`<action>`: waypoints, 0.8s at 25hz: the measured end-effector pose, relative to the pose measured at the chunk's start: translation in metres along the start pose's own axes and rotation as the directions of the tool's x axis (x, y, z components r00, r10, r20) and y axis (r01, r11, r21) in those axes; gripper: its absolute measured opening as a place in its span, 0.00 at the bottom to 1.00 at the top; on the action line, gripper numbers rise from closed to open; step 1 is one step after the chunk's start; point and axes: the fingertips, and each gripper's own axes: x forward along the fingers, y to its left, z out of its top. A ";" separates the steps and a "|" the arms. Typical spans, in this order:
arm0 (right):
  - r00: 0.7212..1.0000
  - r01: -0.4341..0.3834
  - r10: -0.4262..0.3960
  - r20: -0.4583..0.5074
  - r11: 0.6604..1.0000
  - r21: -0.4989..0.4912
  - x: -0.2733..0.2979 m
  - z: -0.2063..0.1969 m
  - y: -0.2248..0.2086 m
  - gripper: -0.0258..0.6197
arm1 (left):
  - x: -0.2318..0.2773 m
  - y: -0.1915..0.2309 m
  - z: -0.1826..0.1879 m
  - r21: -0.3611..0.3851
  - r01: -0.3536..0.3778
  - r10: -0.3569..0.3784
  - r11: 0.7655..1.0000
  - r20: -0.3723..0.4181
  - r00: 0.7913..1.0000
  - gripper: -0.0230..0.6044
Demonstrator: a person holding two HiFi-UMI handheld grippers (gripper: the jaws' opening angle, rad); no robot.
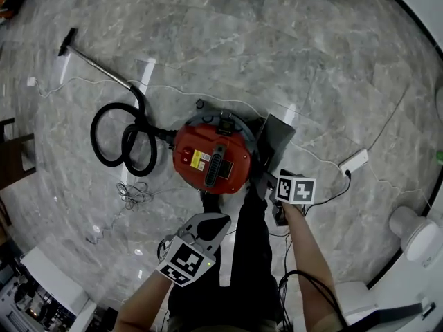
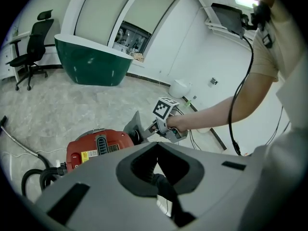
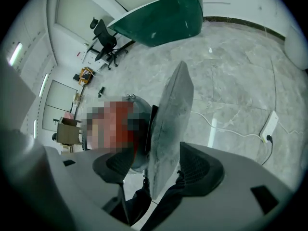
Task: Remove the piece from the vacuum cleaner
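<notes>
The red vacuum cleaner (image 1: 208,159) stands on the marble floor, its black hose (image 1: 124,140) coiled to the left. A flat grey panel (image 1: 278,138) stands on edge against its right side. My right gripper (image 1: 268,178) is at that panel. In the right gripper view the panel (image 3: 168,119) stands between the wide-apart jaws of the right gripper (image 3: 154,157), with a gap at the left pad. My left gripper (image 1: 210,221) hangs just in front of the vacuum with its jaws together and empty. From the left gripper (image 2: 156,148) I see the vacuum (image 2: 98,148) and the panel (image 2: 132,125).
The person's dark trouser legs (image 1: 252,254) stand right behind the vacuum. A white power strip (image 1: 354,161) and its cable lie on the floor to the right. A small tangle of wire (image 1: 136,194) lies to the left. A green counter (image 2: 91,61) and an office chair (image 2: 34,42) stand farther off.
</notes>
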 end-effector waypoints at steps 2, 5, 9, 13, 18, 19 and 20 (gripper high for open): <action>1.000 0.023 -0.023 -0.003 1.000 -0.019 0.007 0.003 -0.005 0.47 | 0.006 0.007 0.000 0.010 -0.005 0.005 1.000 0.002 1.000 0.04; 0.999 0.050 -0.051 -0.017 0.997 -0.060 0.015 0.007 -0.013 0.47 | 0.014 0.016 0.005 0.006 -0.022 0.022 1.000 0.027 0.999 0.04; 0.997 0.056 -0.061 -0.044 0.993 -0.105 0.027 0.005 -0.016 0.47 | 0.019 0.023 0.004 -0.013 -0.031 0.031 0.999 0.038 0.999 0.04; 0.998 0.023 -0.029 -0.060 0.994 -0.105 0.030 0.005 -0.015 0.47 | 0.024 0.024 -0.001 -0.016 -0.031 0.032 0.999 0.026 0.999 0.04; 0.995 0.060 -0.072 -0.068 0.985 -0.160 0.032 -0.001 -0.032 0.47 | 0.031 0.028 -0.009 -0.035 -0.044 0.045 0.998 0.008 0.999 0.04; 0.995 0.067 -0.078 -0.062 0.984 -0.167 0.032 -0.002 -0.035 0.47 | 0.031 0.028 -0.010 -0.036 -0.046 0.046 0.998 0.005 0.999 0.04; 0.996 0.065 -0.075 -0.053 0.984 -0.166 0.031 -0.003 -0.036 0.47 | 0.033 0.028 -0.010 -0.035 -0.045 0.045 0.998 0.002 0.999 0.04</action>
